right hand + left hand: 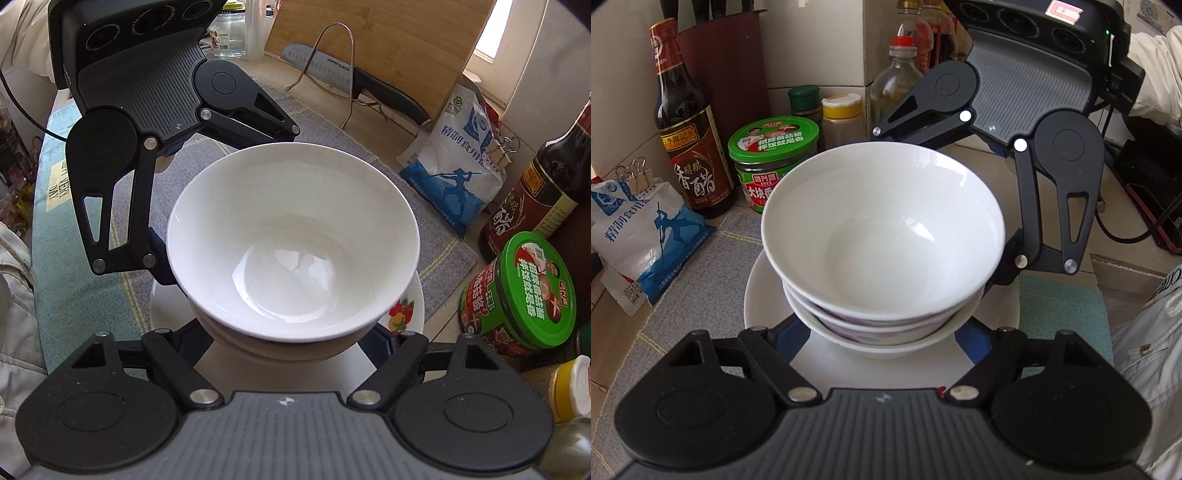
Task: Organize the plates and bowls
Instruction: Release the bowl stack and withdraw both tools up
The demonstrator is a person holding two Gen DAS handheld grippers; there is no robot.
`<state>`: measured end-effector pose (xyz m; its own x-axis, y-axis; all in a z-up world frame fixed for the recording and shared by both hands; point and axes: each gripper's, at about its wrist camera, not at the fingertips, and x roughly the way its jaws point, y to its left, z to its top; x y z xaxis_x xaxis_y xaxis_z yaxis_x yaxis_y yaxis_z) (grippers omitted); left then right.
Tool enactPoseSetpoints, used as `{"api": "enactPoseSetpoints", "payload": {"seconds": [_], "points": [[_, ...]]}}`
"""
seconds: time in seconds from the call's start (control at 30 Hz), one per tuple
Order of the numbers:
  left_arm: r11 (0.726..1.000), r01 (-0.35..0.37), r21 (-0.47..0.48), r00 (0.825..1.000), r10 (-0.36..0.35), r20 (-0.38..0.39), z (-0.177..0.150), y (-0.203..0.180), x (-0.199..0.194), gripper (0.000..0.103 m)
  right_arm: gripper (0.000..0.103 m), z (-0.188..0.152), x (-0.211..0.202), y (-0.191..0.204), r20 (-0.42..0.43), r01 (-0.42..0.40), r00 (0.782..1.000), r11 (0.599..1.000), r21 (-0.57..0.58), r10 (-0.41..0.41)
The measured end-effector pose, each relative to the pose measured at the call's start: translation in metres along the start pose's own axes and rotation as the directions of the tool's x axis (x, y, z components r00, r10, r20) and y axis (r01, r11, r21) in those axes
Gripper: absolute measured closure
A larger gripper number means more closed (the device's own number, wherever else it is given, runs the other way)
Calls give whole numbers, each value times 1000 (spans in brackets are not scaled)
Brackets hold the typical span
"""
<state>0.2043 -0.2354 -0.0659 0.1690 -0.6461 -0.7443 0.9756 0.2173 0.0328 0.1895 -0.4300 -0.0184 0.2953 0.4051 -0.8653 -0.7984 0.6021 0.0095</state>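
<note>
Three white bowls (882,221) sit nested in a stack on a white plate (764,295) that has a fruit print on its rim (402,314). My left gripper (882,338) straddles the bottom bowl from the near side, its blue fingers (792,338) tucked under that bowl's rim against its wall. My right gripper (286,341) clasps the same bowl from the opposite side, and one of its fingers (1008,266) shows at the stack's right. All the fingertips are hidden beneath the bowls.
A dark vinegar bottle (690,147), a green-lidded jar (774,147), spice jars and a salt bag (639,236) crowd one side of the grey mat (713,266). A cutting board (376,48) and a knife (332,70) lean on a wire rack. A teal cloth (1060,306) lies alongside.
</note>
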Motion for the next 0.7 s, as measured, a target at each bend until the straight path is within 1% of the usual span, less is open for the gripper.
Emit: {"api": "enactPoseSetpoints", "payload": {"seconds": [0.07,0.1,0.17,0.2,0.3,0.37,0.4,0.43,0.5,0.57,0.6,0.67,0.7], "points": [[1000,-15,5,1000,15,4,-1,-2,0,18,15,-1,0,1,4,1,1000,1000,-2,-1],[1000,-25,9,1000,25,11,-3,-4,0,16,13,-1,0,0,6,-5,1000,1000,5,5],[999,-49,4,999,49,23,-5,-7,-1,15,5,-2,0,-2,24,-28,999,999,37,27],[999,-54,-2,998,54,30,-6,-8,-2,12,1,-2,0,-1,28,-25,999,999,44,24],[997,-77,-12,995,78,64,-12,-12,-9,10,0,-2,-1,8,20,27,999,998,65,-29],[994,-112,-21,989,113,94,-18,-15,-19,8,0,-2,-5,15,19,60,998,994,94,-62],[992,-126,-27,985,128,115,-22,-17,-25,5,0,-2,-7,20,19,78,997,991,109,-80],[990,-138,-30,980,141,138,-26,-19,-32,3,0,-1,-10,25,19,105,994,987,125,-108],[982,-182,-46,964,187,190,-34,-24,-47,3,0,1,-15,38,1,180,983,969,167,-183],[974,-212,-74,948,224,227,-40,-28,-63,3,0,3,-19,50,-22,251,967,940,229,-253],[967,-236,-94,938,252,237,-43,-30,-72,3,0,4,-22,56,-36,284,958,920,269,-285],[949,-284,-135,916,311,253,-47,-37,-88,3,0,8,-28,71,-64,344,937,868,359,-344],[936,-313,-159,904,345,251,-49,-40,-96,3,0,9,-33,80,-68,373,923,835,405,-380]]}}
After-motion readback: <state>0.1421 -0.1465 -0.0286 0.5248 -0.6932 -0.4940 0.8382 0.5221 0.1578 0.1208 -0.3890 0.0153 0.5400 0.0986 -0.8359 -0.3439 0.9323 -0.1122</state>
